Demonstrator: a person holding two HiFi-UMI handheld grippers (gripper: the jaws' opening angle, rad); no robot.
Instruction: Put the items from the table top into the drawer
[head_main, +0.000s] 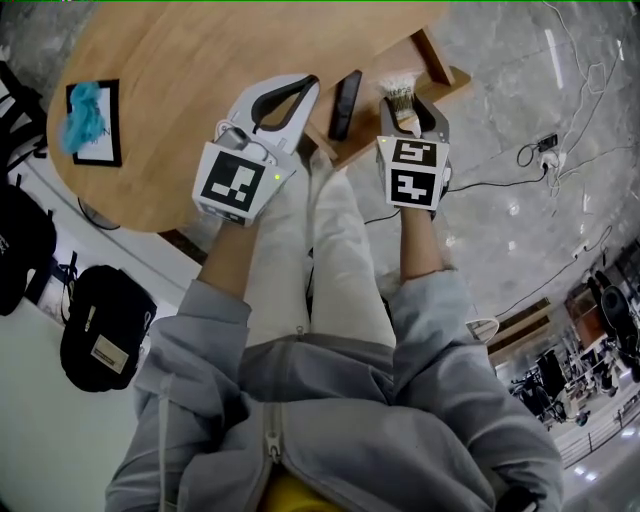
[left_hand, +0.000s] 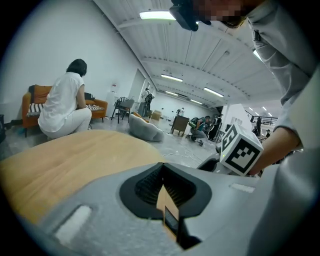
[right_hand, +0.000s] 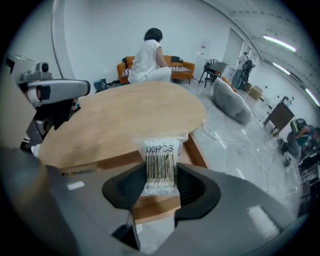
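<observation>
My right gripper (head_main: 411, 106) is shut on a clear plastic packet (head_main: 398, 92) with a barcode label. It holds the packet over the open wooden drawer (head_main: 432, 62) at the right edge of the round wooden table (head_main: 180, 60). In the right gripper view the packet (right_hand: 160, 167) stands upright between the black pads, with the drawer's wood below it. My left gripper (head_main: 306, 88) hovers at the table's edge, shut with nothing in it; its pads (left_hand: 150, 185) meet. A slim black device (head_main: 345, 103) lies between the two grippers by the drawer. A blue fluffy item (head_main: 85, 112) rests on a black-framed card at the table's far left.
Black bags (head_main: 100, 330) lie on the floor left of the table. Cables and a plug (head_main: 545, 145) run over the grey floor at the right. A person in white (right_hand: 147, 60) crouches by an orange sofa beyond the table. My own legs stand close under the table's edge.
</observation>
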